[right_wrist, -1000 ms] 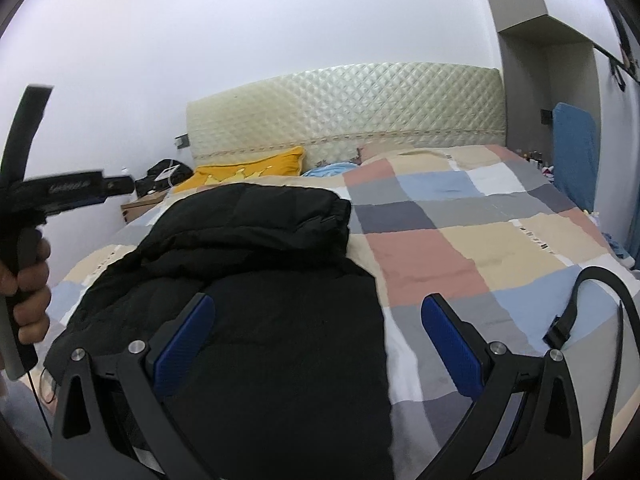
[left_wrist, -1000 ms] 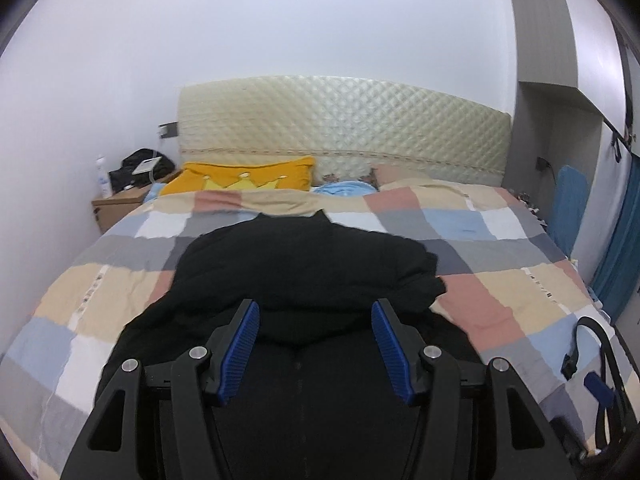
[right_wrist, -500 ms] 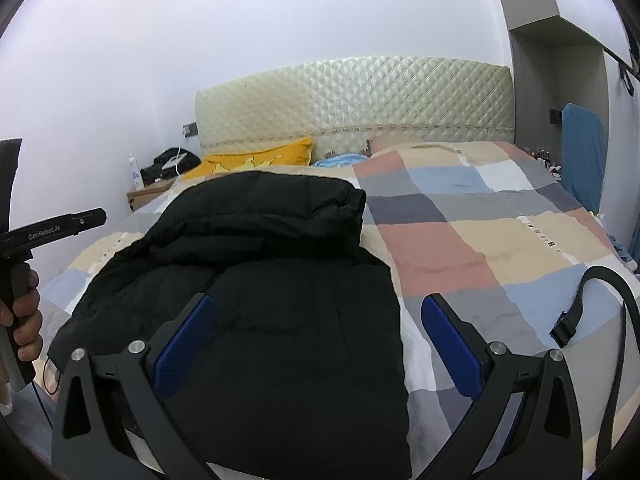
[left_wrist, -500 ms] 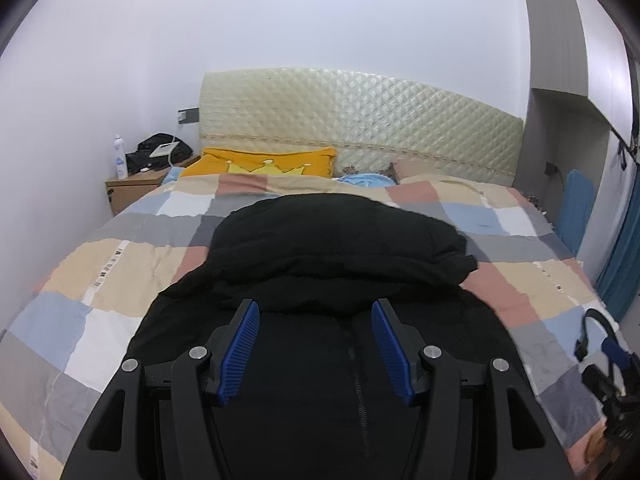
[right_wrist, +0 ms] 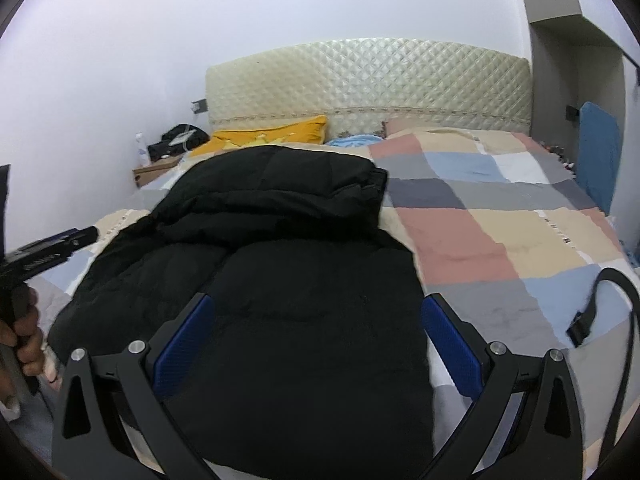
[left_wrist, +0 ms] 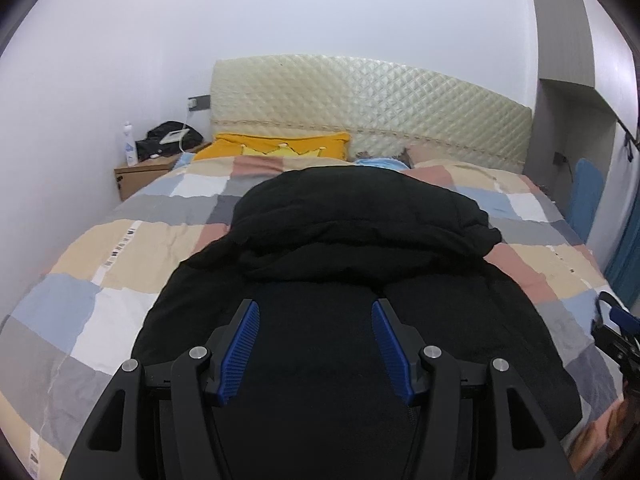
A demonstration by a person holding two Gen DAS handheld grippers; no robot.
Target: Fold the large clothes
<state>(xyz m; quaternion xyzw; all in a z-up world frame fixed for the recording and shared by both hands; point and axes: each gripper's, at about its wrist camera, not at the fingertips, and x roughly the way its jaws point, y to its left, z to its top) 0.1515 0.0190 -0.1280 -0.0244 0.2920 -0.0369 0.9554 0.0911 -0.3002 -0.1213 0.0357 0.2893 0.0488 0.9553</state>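
My left gripper (left_wrist: 315, 312) hangs over the black puffer jacket (left_wrist: 352, 280), its blue pads parted with nothing between them. My right gripper (right_wrist: 316, 320) is spread wider, also holding nothing, with the jacket's near half filling the gap between its fingers. The jacket lies on the left half of the bed, its far end doubled back into a thick roll. Under it is a patchwork quilt (right_wrist: 500, 232) of beige, pink, blue and grey squares. A black strap (right_wrist: 608, 304) lies on the quilt to my right. Beyond are a yellow pillow (left_wrist: 280, 146), the quilted cream headboard (left_wrist: 360, 100) and a wooden nightstand (left_wrist: 148, 172).
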